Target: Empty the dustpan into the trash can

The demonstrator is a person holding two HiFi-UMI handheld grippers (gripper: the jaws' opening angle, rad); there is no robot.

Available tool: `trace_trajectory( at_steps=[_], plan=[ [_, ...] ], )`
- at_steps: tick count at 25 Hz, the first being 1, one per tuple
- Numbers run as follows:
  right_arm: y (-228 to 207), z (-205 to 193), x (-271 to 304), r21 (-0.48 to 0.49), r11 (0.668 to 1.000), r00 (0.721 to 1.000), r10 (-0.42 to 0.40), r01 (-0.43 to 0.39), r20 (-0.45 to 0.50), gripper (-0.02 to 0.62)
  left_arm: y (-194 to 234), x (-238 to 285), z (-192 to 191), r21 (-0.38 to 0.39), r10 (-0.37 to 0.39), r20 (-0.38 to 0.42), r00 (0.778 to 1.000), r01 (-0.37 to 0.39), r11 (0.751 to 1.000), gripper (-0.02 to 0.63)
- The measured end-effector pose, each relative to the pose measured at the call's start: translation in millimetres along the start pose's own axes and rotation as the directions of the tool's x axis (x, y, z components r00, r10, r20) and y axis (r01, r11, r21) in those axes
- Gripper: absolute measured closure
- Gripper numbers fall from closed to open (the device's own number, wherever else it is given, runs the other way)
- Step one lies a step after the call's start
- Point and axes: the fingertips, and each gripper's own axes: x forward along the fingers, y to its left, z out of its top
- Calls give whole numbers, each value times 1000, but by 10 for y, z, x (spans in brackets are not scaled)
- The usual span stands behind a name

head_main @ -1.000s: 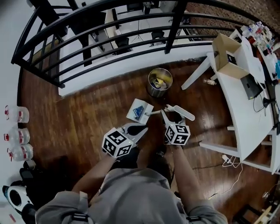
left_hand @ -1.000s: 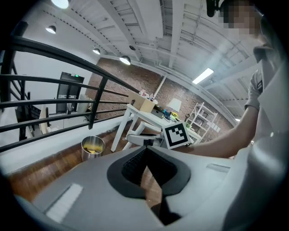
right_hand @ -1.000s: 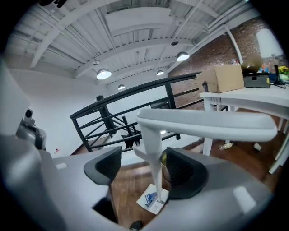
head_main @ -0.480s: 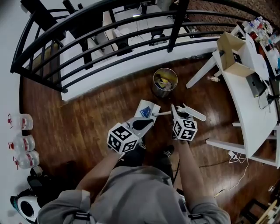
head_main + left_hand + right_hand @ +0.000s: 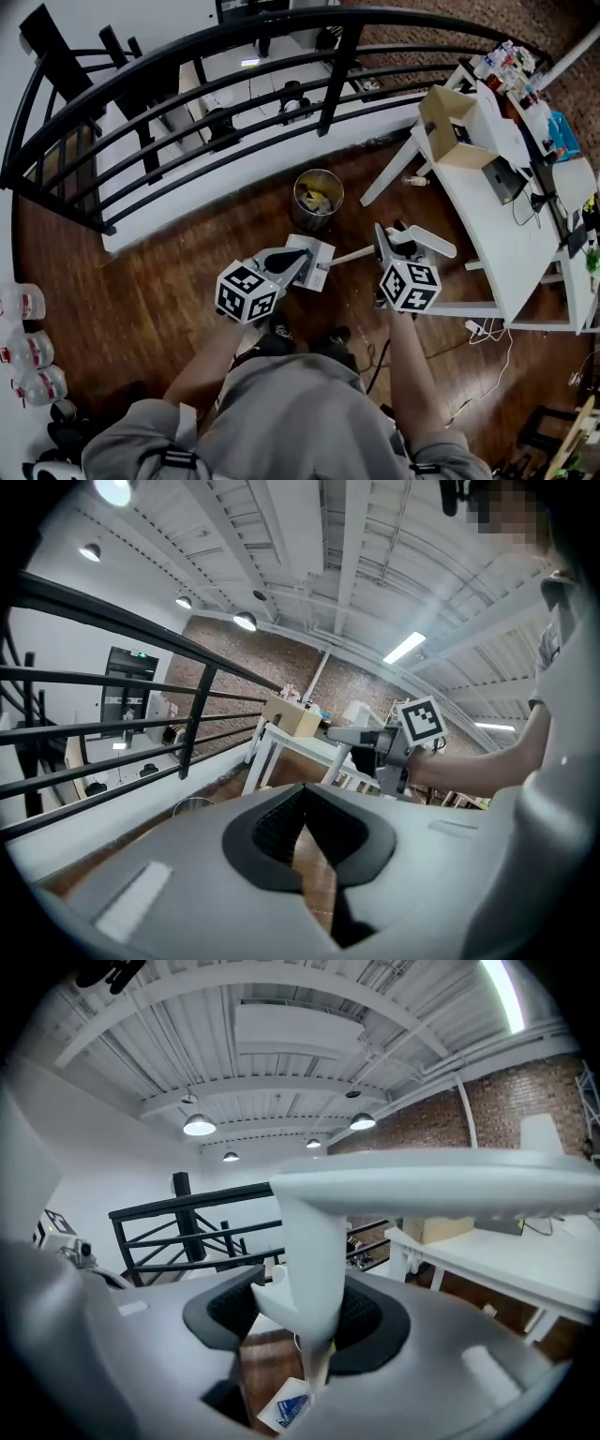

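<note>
A round metal trash can (image 5: 317, 199) with rubbish in it stands on the wood floor by the white ledge; the left gripper view shows its rim (image 5: 192, 805). The white dustpan (image 5: 315, 253) hangs just in front of the can on a long white handle (image 5: 349, 254). My right gripper (image 5: 386, 242) is shut on that handle. In the right gripper view the handle (image 5: 314, 1269) runs between the jaws down to the pan (image 5: 289, 1408), which carries blue-printed litter. My left gripper (image 5: 292, 261) hovers over the pan's near edge, shut and holding nothing (image 5: 305, 822).
A black railing (image 5: 187, 112) runs behind the can. A white table (image 5: 506, 216) with a cardboard box (image 5: 450, 127) stands to the right, its legs near my right hand. Plastic bottles (image 5: 19, 347) line the left wall. A cable (image 5: 487, 328) lies under the table.
My right gripper closed on the handle and rose, lifting the dustpan off the floor. My left gripper shifted forward and up beside it. The view swung, so the trash can sits closer to the pan.
</note>
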Motion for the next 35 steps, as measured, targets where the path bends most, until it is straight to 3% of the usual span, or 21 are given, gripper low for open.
trace_trajectory(
  at_steps=[6,13,20,24,28,35],
  plan=[
    [-39,918,-416,-38,998,994,-38,42,100,399,23,41,278,3,-13,60,998,13,1000,601],
    [-256,1824,-538,-36,994,965,-88,100,249,399,-69,199,472,59,-47,41,998,44,997,601],
    [-491,2477,-418,-48,994,930,-74,98,361,399,136,405,751,95,15,52,999,-20,995,601],
    [-700,2665,-244,-49,994,918,-74,101,389,399,336,483,824,79,66,36,997,-69,995,601],
    [-727,2668,98,-78,995,933,-28,60,359,399,542,634,963,54,106,38,994,-108,993,601],
    [-1052,2503,741,-86,995,959,-28,55,282,399,660,1132,1142,49,107,28,994,-108,993,601]
  ],
)
